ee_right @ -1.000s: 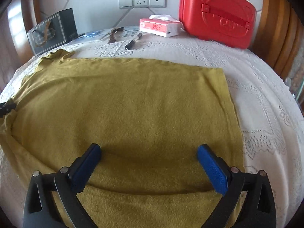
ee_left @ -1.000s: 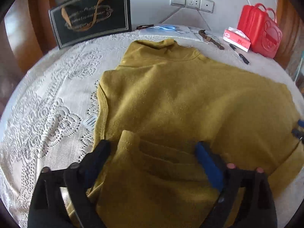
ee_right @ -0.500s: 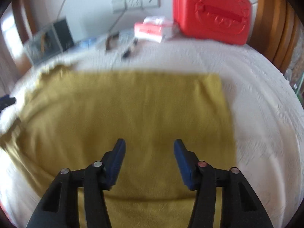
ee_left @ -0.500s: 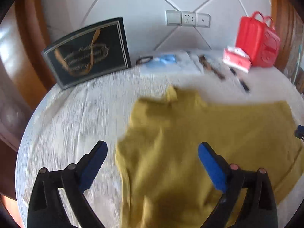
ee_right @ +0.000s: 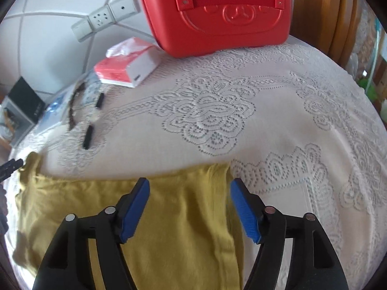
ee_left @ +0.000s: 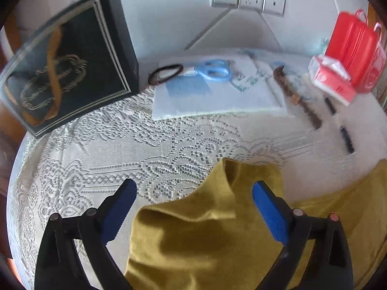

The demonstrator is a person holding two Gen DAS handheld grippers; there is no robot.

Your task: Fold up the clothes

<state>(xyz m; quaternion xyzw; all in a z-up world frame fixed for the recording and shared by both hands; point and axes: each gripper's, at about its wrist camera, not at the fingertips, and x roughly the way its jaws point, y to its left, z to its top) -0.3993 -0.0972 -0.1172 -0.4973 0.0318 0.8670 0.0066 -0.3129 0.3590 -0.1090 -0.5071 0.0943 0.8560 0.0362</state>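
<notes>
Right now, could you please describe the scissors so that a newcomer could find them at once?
Start at the black gift box leaning on the wall, then move right to the white papers. The scissors lie on them, beside a black hair tie; only they have light blue handles.

The garment [ee_left: 208,236] lies on the tablecloth [ee_left: 96,159], scissors [ee_left: 212,70] behind it, case [ee_right: 217,12] far right
</notes>
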